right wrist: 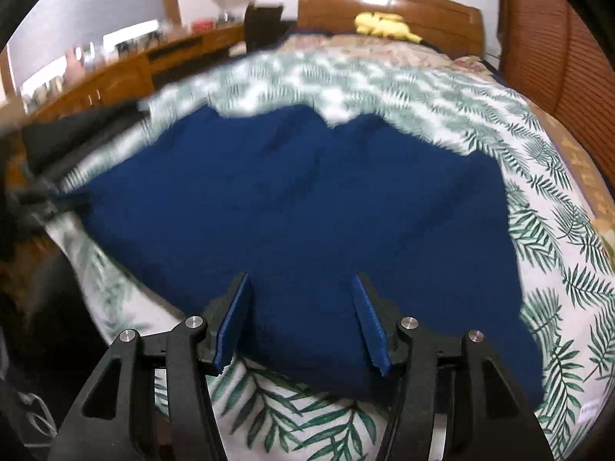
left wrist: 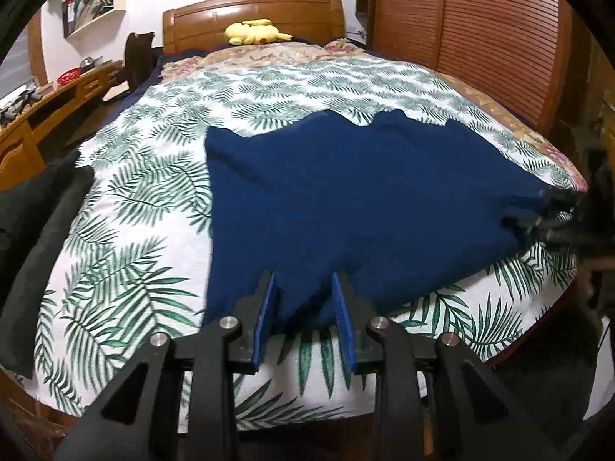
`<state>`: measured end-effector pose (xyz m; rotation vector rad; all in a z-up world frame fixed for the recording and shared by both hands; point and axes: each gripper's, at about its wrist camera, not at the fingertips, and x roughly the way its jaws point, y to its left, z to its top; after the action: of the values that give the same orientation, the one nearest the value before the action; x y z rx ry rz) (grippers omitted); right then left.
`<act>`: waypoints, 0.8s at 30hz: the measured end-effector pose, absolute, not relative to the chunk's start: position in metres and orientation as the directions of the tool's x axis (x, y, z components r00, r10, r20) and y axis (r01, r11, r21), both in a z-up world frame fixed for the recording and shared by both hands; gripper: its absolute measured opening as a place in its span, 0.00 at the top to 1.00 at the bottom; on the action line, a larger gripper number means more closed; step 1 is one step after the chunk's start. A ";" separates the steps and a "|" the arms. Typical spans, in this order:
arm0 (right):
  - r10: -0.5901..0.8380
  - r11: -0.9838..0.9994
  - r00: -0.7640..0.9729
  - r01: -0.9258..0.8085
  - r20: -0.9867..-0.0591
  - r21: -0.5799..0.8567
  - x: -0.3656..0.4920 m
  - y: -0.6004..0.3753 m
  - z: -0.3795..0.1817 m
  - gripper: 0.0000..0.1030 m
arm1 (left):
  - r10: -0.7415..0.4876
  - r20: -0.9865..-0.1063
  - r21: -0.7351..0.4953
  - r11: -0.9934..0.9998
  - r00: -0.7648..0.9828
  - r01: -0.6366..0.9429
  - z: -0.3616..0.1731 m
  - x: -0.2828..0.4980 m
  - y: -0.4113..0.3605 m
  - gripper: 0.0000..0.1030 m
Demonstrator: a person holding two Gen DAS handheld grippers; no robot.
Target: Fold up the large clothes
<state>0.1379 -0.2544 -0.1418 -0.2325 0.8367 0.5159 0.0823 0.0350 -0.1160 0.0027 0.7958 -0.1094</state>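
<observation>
A large navy blue garment (left wrist: 357, 196) lies spread flat on the bed with the palm-leaf cover (left wrist: 153, 176); it also shows in the right wrist view (right wrist: 307, 223). My left gripper (left wrist: 305, 280) is open, its blue pads apart over the garment's near hem. My right gripper (right wrist: 301, 280) is open, wider, over the near edge of the garment, holding nothing. The right gripper shows blurred at the garment's right corner in the left wrist view (left wrist: 553, 219). The left gripper appears blurred at the left edge in the right wrist view (right wrist: 34, 199).
A yellow plush toy (left wrist: 255, 32) lies by the wooden headboard (left wrist: 253, 9). A wooden desk (left wrist: 46, 111) runs along the left wall. A dark cloth (left wrist: 34, 230) hangs at the bed's left edge. A slatted wooden wardrobe (left wrist: 480, 30) stands at the right.
</observation>
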 end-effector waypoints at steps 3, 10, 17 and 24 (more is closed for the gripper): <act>0.309 0.855 0.598 -0.515 -0.740 -0.059 0.132 -0.249 -0.156 0.46 | -0.064 -0.704 -0.033 0.998 0.707 0.058 -0.112 0.078 0.044 0.71; 0.350 0.861 0.613 -0.509 -0.708 -0.015 0.128 -0.260 -0.161 0.46 | -0.004 -0.718 -0.042 0.998 0.696 -0.038 -0.122 0.085 0.064 0.69; 0.362 0.861 0.633 -0.509 -0.684 -0.014 0.125 -0.260 -0.164 0.46 | -0.016 -0.752 -0.088 0.993 0.659 -0.076 -0.141 0.091 0.076 0.64; 0.366 0.862 0.635 -0.507 -0.680 -0.011 0.124 -0.260 -0.164 0.46 | -0.044 -0.753 -0.137 0.986 0.657 -0.091 -0.149 0.088 0.082 0.59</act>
<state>0.1239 -0.2604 -0.1641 -0.2088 0.7275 0.5030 0.0879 0.0820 -0.1490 -0.1678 0.8552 0.0267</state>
